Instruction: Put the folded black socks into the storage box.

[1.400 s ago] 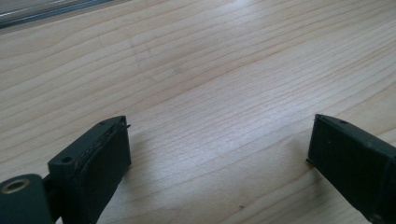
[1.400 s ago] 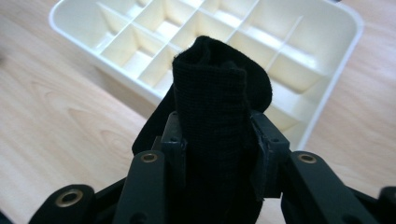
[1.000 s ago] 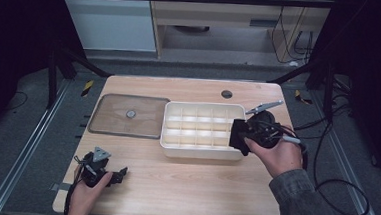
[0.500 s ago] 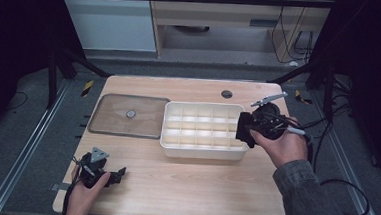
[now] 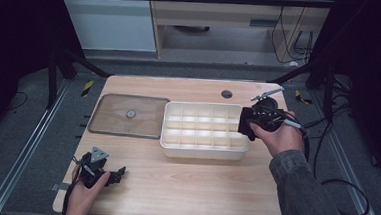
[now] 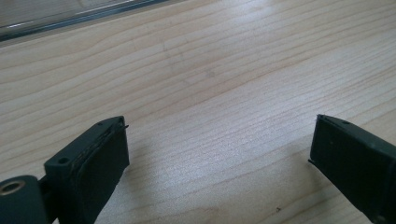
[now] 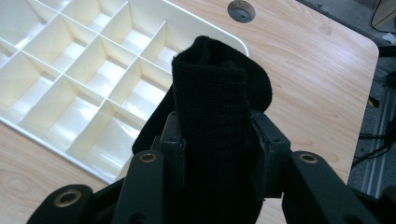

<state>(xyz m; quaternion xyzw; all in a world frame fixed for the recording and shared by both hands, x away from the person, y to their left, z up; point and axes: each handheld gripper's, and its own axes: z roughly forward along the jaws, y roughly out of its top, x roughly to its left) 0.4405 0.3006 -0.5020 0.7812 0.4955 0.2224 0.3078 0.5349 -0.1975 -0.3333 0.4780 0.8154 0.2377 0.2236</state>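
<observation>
My right gripper (image 5: 251, 125) is shut on a rolled black sock (image 7: 210, 100), whose bundle sticks up between the two pads. It hovers over the right end of the cream divided organizer box (image 5: 176, 136), above its right-hand compartments (image 7: 88, 70). The box's cells look empty. My left gripper (image 5: 115, 175) rests low at the table's front left corner; its jaws stand wide apart in the left gripper view (image 6: 219, 140) with only bare wood between them.
A clear flat lid (image 5: 128, 114) with a small knob lies left of the box. A round cable hole (image 5: 226, 94) sits in the table behind the box. Cables trail off the table's right side. Bare wood stretches across the front of the table.
My right gripper has carried the sock slightly toward the back and right along the box's right end. The left hand has stayed put.
</observation>
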